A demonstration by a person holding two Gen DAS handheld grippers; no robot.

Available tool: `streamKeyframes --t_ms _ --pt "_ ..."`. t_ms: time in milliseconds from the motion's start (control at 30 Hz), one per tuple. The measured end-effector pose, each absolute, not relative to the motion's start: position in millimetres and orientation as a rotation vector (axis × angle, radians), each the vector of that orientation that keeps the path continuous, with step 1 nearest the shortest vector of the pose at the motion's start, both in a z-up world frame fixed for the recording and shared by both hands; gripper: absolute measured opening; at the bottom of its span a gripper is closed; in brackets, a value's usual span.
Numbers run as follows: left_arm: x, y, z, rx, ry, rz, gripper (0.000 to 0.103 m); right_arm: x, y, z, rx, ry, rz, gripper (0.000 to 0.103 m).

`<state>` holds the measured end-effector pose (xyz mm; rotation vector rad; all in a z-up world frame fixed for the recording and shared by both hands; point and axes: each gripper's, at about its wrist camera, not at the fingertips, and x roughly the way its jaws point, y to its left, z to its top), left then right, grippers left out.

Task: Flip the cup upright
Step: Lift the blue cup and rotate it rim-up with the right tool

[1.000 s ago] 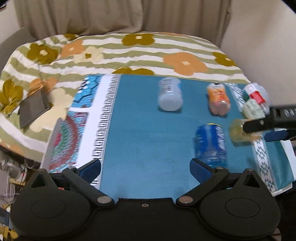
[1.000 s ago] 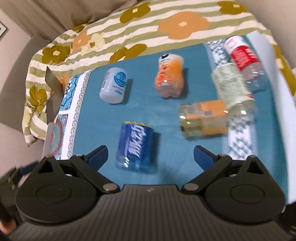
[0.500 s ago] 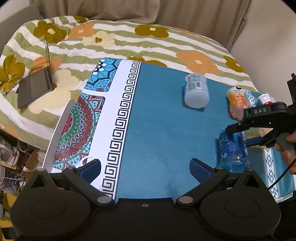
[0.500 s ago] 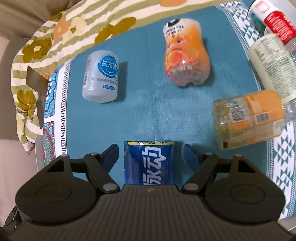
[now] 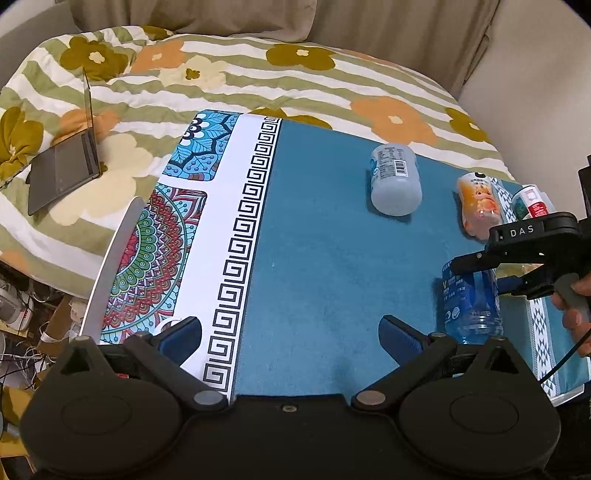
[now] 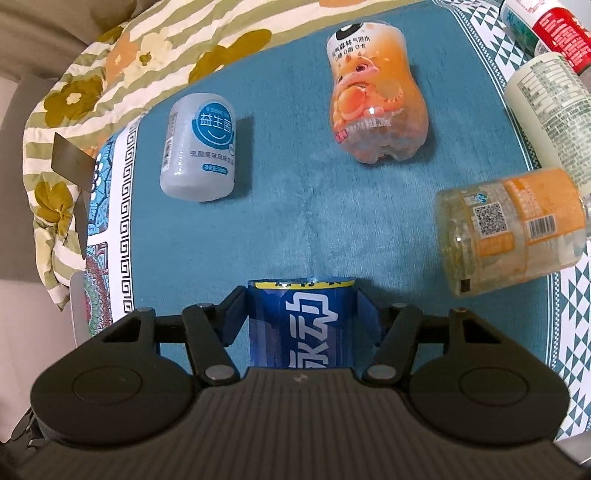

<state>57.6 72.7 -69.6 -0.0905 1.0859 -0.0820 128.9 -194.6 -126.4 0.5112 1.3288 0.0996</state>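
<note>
A blue cut-bottle cup [image 6: 302, 325] lies on its side on the teal mat [image 6: 288, 206]. My right gripper [image 6: 302, 317] is shut on it, its blue pads against both sides. In the left wrist view the blue cup [image 5: 471, 302] shows at the right, under the right gripper [image 5: 495, 275]. My left gripper [image 5: 290, 338] is open and empty, low over the mat's near edge, well left of the cup.
Other cups lie on their sides: a grey-white one [image 6: 197, 147], an orange one [image 6: 376, 96], a yellow-orange one [image 6: 509, 225], a pale green one [image 6: 550, 107] and a red-white one [image 6: 543, 29]. A laptop [image 5: 64, 166] sits on the floral blanket [image 5: 258, 77].
My right gripper moved down onto the blue cup and shut on its sides. My left gripper drew back and swung left, so the cups now sit at its right.
</note>
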Motion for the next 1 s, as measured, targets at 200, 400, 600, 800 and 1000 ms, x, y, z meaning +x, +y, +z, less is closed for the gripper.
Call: streamKeyframes --t_ms 200,400,600,800,1000 --pt "57 74 -63 -0.086 1.067 -0.081 0.103 108 -189 -93 0.505 1.163 0.105 0.077" --pt "54 77 -60 -0.086 1.037 -0.068 0.103 62 -157 -75 0.32 0.75 0.021 0.078" --pt "48 76 -67 -0.025 1.031 -0.073 0.103 46 -132 -108 0.248 0.529 -0.064 0.078" --pt "42 81 -79 0.026 1.049 -0.074 0.103 50 -125 -128 0.229 0.46 -0.128 0.078" --pt "39 85 -84 0.045 1.053 -0.077 0.103 52 -118 -138 0.201 0.449 -0.14 0.078"
